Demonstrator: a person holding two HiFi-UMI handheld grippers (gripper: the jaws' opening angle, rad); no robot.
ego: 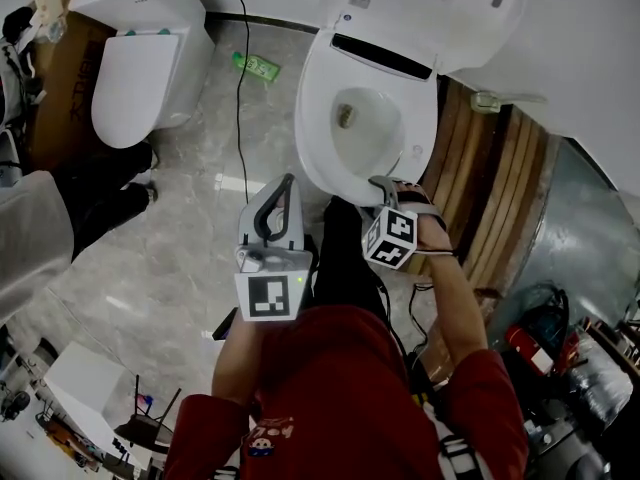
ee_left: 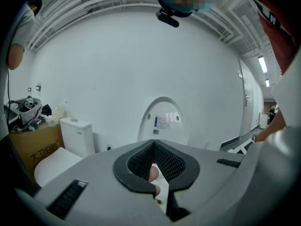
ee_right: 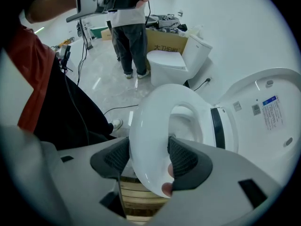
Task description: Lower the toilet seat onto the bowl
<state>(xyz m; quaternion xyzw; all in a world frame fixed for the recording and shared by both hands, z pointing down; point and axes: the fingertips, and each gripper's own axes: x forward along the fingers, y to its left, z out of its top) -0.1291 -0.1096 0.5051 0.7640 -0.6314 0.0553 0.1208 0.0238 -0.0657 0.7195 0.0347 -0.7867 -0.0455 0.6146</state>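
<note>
The white toilet seat (ego: 318, 133) is a ring lying low over the bowl (ego: 365, 123), and I cannot tell whether it rests on the bowl. The lid (ego: 430, 8) stands raised behind it. My right gripper (ego: 385, 183) is shut on the seat's front rim. In the right gripper view the seat (ee_right: 146, 145) passes between the dark ribbed pads of the right gripper (ee_right: 148, 157), with the lid (ee_right: 263, 112) up at the right. My left gripper (ego: 287, 180) is held off the toilet, left of the bowl. It is shut on nothing, and its tips (ee_left: 154, 144) meet.
A second toilet (ego: 140, 58) and a cardboard box (ego: 60, 78) stand at the back left. A black cable (ego: 240, 88) runs down the tiled floor. A wooden slatted platform (ego: 500, 188) lies right of the bowl. Another person's legs (ego: 110, 193) are at the left.
</note>
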